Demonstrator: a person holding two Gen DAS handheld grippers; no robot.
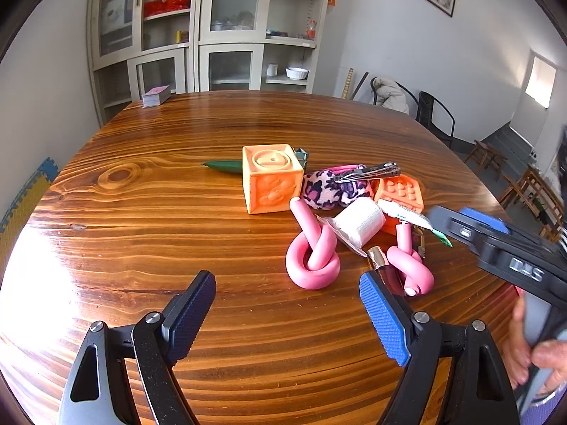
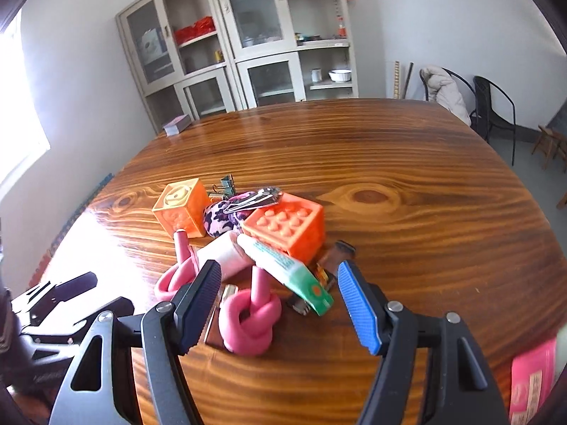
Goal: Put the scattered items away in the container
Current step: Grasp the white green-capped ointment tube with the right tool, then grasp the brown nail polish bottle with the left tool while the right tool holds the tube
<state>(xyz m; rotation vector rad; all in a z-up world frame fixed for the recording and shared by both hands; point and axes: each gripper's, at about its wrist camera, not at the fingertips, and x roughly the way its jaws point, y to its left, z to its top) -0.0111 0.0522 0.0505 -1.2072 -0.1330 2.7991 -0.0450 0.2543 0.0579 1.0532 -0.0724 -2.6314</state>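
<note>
A pile of small items lies on the wooden table [image 1: 141,219]: an orange toy cube [image 1: 271,179], a green pen [image 1: 223,165], a leopard-print pouch [image 1: 324,189], a nail clipper [image 1: 368,171], an orange studded block [image 2: 288,228], a white gauze roll [image 1: 361,219], a green-white tube [image 2: 287,265] and two pink knotted foam curlers [image 1: 312,251] [image 2: 250,318]. My left gripper [image 1: 287,301] is open and empty, just short of the left curler. My right gripper [image 2: 276,297] is open and empty, above the right curler and tube. No container is in view.
A deck of cards [image 1: 156,95] lies at the table's far left corner. Cabinets [image 1: 212,28] stand behind the table, chairs [image 1: 436,113] at the right. A pink packet [image 2: 531,386] sits at the table's near right edge. The right gripper's body [image 1: 503,244] shows in the left view.
</note>
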